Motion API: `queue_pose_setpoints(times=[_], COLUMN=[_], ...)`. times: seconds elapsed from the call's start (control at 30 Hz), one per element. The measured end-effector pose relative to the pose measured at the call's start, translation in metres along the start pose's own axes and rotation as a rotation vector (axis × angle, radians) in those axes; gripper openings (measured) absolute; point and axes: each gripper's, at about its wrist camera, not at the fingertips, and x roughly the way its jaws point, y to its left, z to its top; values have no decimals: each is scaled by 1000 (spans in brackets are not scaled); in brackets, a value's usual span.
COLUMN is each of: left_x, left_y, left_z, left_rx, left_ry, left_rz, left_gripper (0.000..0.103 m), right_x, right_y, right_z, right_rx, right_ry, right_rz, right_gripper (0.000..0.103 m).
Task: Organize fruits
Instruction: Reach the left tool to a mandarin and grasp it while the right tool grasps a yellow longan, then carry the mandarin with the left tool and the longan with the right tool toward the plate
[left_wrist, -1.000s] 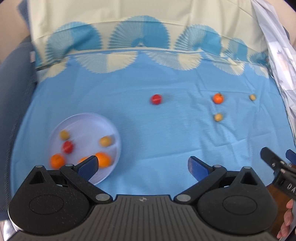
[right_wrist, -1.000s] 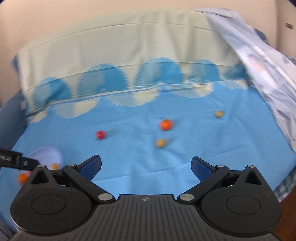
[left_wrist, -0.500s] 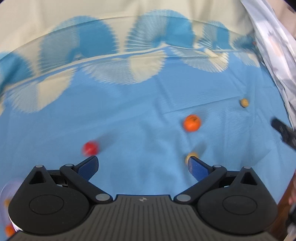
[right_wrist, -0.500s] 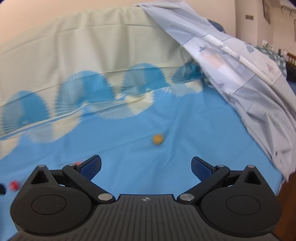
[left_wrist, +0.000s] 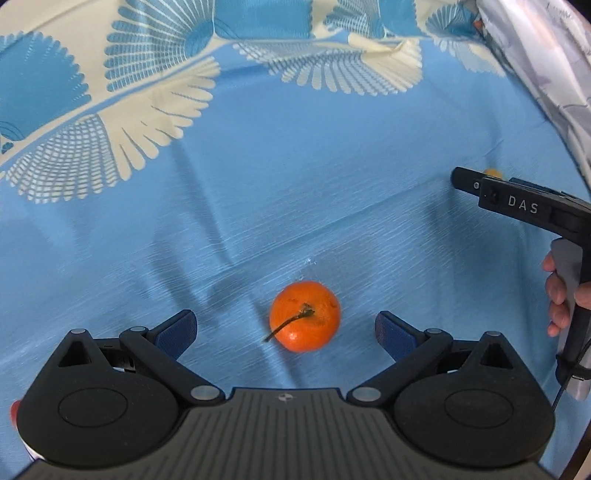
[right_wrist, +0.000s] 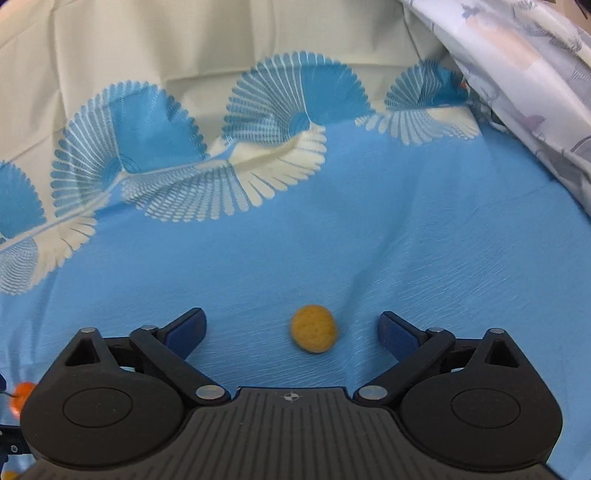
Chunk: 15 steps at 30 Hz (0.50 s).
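Fruits lie loose on the blue cloth (left_wrist: 332, 192), so we judge nothing here sorted yet: our left gripper (left_wrist: 286, 328), wide open, brackets the tangerine (left_wrist: 304, 315), and our right gripper (right_wrist: 291, 328), equally open, brackets the small yellow fruit (right_wrist: 314, 328).

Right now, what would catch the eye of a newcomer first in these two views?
A bright tangerine with a stem lies on the blue cloth between the open left tongs. A small yellow fruit sits between the open right tongs. Neither fruit is gripped.
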Motion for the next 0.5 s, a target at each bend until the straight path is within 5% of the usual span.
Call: queue_pose_setpoints(times=[0.03,0.1,0.13,0.17,0.2,0.5], left_x=[2,-3,-9,-12,-15,-66], left_y=[0,2,2,1,1,22], left_z=[0,-2,-3,-3,-2,-11], left_rx=[-3,-19,-13,-2,-7,-60], left_ry=[6,-16,-38,-43,-41,-96], left_rz=[-2,-28,-27,-31,-26,-53], left_gripper=[97,76,52,40,40,40], right_x=[3,0,-3,-6,-9,-57], right_y=[-1,1,0,-1,-3,-4], right_z=[-3,-10,-13,-15,-16,-9], right_rx=[-12,-62,-75,-79,-86,-71], right_ry=[-5,-46,-61,-72,-75,-128], right_rz=[-19,-70,-83,-92,-104,-176], right_gripper=[90,66,57,39,28,28])
